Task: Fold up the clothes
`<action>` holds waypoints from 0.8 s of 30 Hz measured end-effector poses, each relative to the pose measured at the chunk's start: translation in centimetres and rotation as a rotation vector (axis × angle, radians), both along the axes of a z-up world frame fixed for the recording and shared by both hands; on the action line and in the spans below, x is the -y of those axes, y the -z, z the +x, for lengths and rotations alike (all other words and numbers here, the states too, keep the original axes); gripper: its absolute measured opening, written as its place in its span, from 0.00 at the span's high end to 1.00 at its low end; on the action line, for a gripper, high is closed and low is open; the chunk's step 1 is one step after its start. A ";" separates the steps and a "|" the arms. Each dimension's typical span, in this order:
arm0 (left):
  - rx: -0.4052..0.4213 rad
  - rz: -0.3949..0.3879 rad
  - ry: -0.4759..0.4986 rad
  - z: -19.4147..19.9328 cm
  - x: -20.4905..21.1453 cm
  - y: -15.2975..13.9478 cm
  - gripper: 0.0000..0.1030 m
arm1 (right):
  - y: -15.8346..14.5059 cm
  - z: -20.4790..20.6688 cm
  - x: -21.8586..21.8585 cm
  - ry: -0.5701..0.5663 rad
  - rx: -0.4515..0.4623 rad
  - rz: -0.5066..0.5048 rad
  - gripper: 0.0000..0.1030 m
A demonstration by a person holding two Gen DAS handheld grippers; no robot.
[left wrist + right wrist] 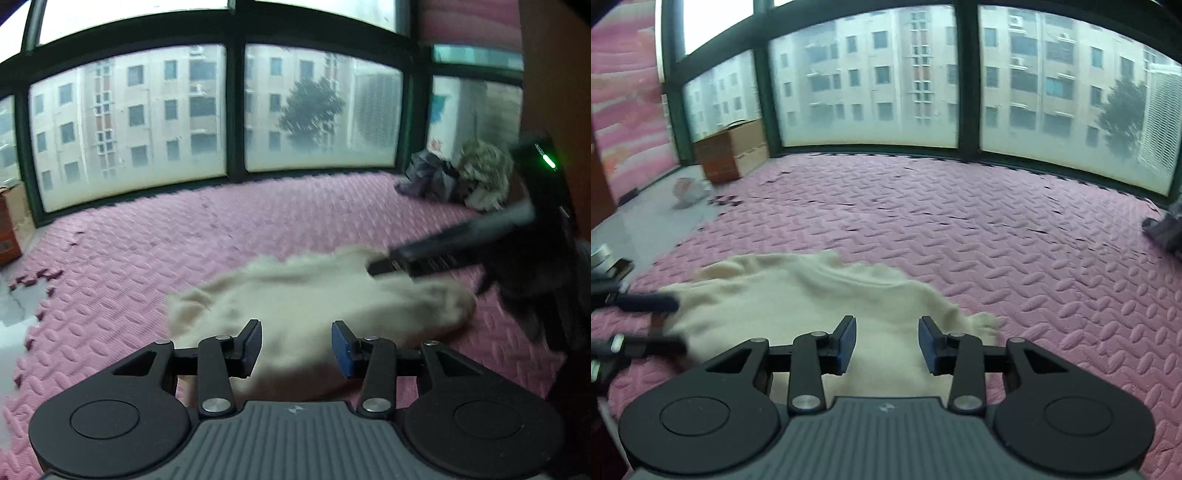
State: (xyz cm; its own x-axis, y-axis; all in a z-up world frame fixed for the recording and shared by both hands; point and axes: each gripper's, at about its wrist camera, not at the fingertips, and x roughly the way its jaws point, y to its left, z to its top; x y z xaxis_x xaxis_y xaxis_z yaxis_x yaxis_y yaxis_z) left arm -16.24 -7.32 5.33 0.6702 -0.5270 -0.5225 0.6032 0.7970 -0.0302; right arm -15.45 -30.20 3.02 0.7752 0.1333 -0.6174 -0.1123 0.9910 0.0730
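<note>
Around me lies a pink foam floor mat (258,221) of interlocking embossed tiles, running up to a wall of dark green-framed windows (236,110). From my left view, a heap of grey and pale crumpled clothes (458,177) sits at the far right by the window, well apart from my work. From my right view, a brown cardboard box (731,151) stands in the far left corner, where the mat gives way to bare grey floor (646,218).

Nothing lies between me and the cream knitted garment (812,295), which rests on the mat just ahead of both hands. It is bunched and rumpled rather than flat; its long axis runs roughly left to right across my views, though blur hides which end is which.

On my left gripper (296,345) the jaws stand apart with nothing pressed between them, the cream cloth showing beyond the gap. On my right gripper (887,345) the jaws are likewise apart and empty, hovering over the garment's near edge.
</note>
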 end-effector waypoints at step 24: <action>-0.181 -0.038 -0.230 8.1 -2.6 0.1 0.58 | 1.1 -0.8 -1.0 0.007 -0.033 0.007 0.56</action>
